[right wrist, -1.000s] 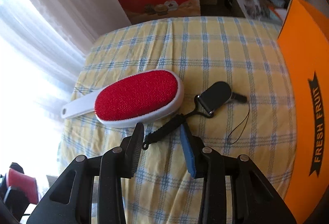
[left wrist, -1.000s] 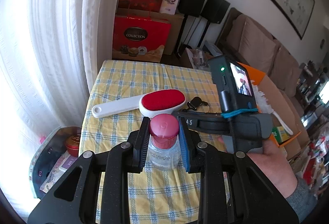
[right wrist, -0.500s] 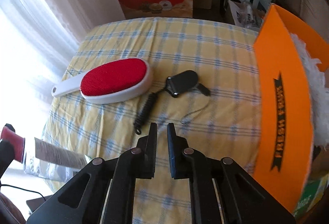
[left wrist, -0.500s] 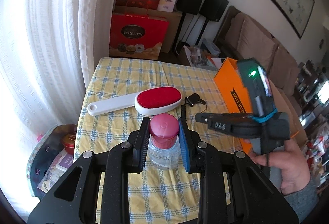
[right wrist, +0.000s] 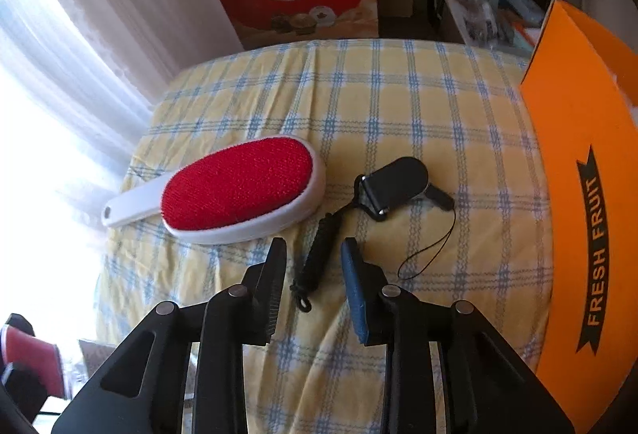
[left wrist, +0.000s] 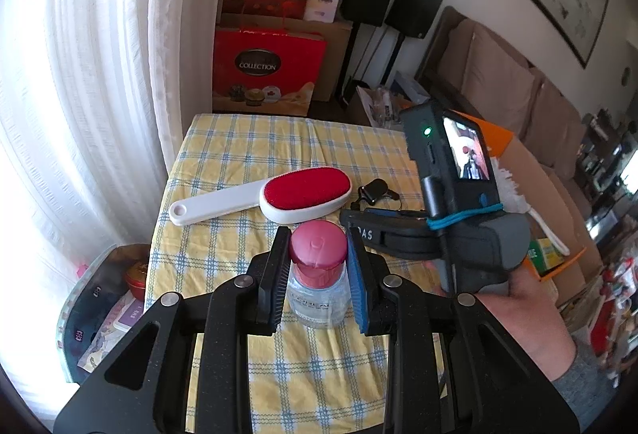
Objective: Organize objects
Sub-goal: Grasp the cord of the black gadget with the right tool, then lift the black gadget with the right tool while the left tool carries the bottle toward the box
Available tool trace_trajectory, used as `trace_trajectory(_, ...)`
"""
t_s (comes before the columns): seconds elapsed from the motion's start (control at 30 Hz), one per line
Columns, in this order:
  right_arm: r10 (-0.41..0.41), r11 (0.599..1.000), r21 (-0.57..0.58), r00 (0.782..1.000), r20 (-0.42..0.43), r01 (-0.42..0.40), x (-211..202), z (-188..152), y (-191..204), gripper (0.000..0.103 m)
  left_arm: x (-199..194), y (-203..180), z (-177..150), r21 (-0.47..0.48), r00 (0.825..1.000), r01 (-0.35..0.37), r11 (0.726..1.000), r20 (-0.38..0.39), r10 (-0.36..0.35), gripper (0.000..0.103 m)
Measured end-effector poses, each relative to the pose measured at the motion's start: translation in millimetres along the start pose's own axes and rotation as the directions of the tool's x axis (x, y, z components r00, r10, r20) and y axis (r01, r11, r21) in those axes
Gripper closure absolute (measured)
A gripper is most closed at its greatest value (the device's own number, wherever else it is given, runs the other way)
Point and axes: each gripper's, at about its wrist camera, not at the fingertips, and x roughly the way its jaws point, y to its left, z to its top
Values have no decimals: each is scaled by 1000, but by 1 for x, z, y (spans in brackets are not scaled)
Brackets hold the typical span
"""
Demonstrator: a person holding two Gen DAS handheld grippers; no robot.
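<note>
**Right gripper back over the strap, spread wide**

Half a second ago the right gripper [right wrist: 313,264] was nearly closed and further back from the things; it has since come forward and spread its fingers apart, so the braided end of the black strap [right wrist: 319,254] lies between the fingertips, not touched by either as far as the right view shows. The strap runs up to a small black fob [right wrist: 398,181], which has a thin cord loop trailing on its right side. Just left of the fob lies the lint brush [right wrist: 239,191], red pad up, white handle pointing left toward the curtain [right wrist: 79,15]. All three rest on the checked surface [right wrist: 398,95]. The orange box [right wrist: 590,195] marked FRESH FRUIT stands along the right edge of the surface.

The left gripper [left wrist: 317,276] is clamped on a clear bottle [left wrist: 317,298] with a pink cap, pads pressing both sides at the cap and shoulder; the bottle is held upright above the near part of the surface, as before. In the left view the right gripper's body and its camera sit just beyond the bottle, to the right, over the fob
</note>
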Motion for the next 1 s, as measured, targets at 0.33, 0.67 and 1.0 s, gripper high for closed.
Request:
trace_trajectory(0.33, 17, 1000, -19, 1000, 25, -16, -14, -4, -11, 94, -3, -5, 2, -10, 1000, 28, 1000, -3, -28, 78)
trace_trajectory(0.67, 82, 996, -34, 985, 154, -78, -97, -1, -24, 95, -22, -25, 16, 15, 998, 58, 998, 30, -58, 78)
trace_trajectory(1.0, 105, 994, -34, 959, 262, -99, -174, -4, -46, 95, -46, -72, 37, 94, 991, 102, 990, 73, -110, 78)
